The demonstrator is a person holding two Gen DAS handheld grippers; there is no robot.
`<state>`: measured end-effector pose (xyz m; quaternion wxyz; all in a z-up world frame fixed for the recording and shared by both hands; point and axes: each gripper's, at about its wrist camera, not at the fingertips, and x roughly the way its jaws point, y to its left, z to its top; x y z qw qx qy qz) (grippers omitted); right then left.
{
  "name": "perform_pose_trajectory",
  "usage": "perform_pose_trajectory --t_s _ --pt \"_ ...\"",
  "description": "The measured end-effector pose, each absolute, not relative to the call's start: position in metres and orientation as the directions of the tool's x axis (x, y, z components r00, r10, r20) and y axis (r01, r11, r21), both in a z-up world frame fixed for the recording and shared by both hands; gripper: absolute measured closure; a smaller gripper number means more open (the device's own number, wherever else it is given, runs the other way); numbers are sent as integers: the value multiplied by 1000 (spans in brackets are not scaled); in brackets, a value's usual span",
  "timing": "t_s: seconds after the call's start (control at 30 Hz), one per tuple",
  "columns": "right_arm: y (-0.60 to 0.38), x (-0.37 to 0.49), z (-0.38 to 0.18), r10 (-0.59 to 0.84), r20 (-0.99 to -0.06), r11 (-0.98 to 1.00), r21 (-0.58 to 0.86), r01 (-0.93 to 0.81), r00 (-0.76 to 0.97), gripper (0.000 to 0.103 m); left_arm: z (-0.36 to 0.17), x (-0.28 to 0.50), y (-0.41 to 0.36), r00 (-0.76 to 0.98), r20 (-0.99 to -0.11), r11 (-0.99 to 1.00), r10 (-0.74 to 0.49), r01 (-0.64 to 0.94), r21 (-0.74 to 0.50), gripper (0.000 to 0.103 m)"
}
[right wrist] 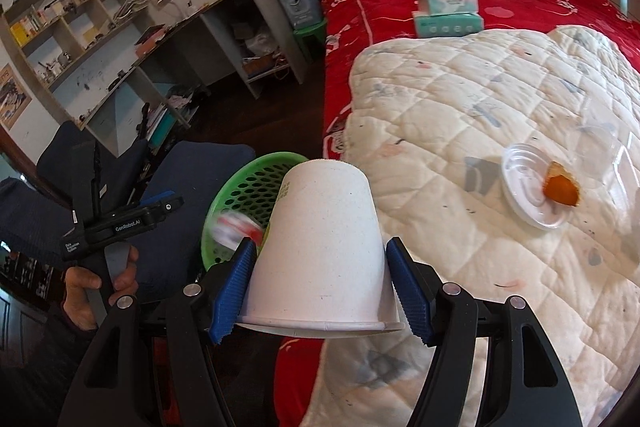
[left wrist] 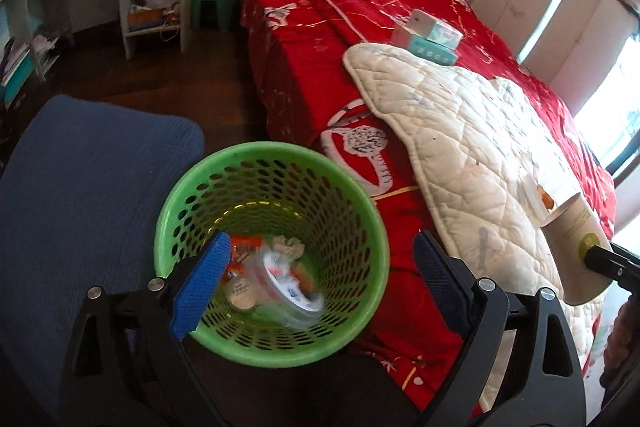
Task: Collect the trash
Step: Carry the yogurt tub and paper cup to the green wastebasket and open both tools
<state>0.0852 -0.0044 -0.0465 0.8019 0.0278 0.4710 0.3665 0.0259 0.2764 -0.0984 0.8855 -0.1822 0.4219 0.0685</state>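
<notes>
A green perforated trash basket [left wrist: 360, 223] stands on the floor beside the bed and holds several wrappers and a crumpled paper [left wrist: 286, 247]. My left gripper [left wrist: 320, 283] is open and empty right above the basket. The basket also shows in the right wrist view [right wrist: 248, 183]. My right gripper [right wrist: 320, 291] is shut on a white paper cup [right wrist: 320, 239], held upside down over the bed edge near the basket. The cup shows at the right of the left wrist view [left wrist: 576, 247]. A clear plastic lid [right wrist: 528, 187] with an orange peel [right wrist: 562, 189] lies on the white quilt [right wrist: 480, 99].
The bed has a red cover [left wrist: 320, 27] and two tissue packs [right wrist: 448, 13] stacked on it. A blue chair [left wrist: 80, 187] stands left of the basket. A desk with shelves [right wrist: 120, 59] and a green stool [left wrist: 212, 7] stand by the far wall.
</notes>
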Motion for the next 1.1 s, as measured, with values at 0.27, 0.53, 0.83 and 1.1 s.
perform_pose_trajectory --t_s 0.27,0.53,0.83,1.1 --pt "33 85 -50 634 -735 692 399 -601 242 38 -93 -2 290 654 -756 916 25 -318 -245 12" --pt "84 89 -59 640 -742 661 402 -633 197 38 -83 -32 304 674 -734 904 83 -360 -229 12" --pt "136 93 -77 634 -757 653 412 -635 160 38 -82 -51 320 691 -716 879 100 -399 -263 12" --pt "161 93 -91 669 -729 641 464 -611 148 28 -88 -51 323 687 -721 868 92 -410 -279 12"
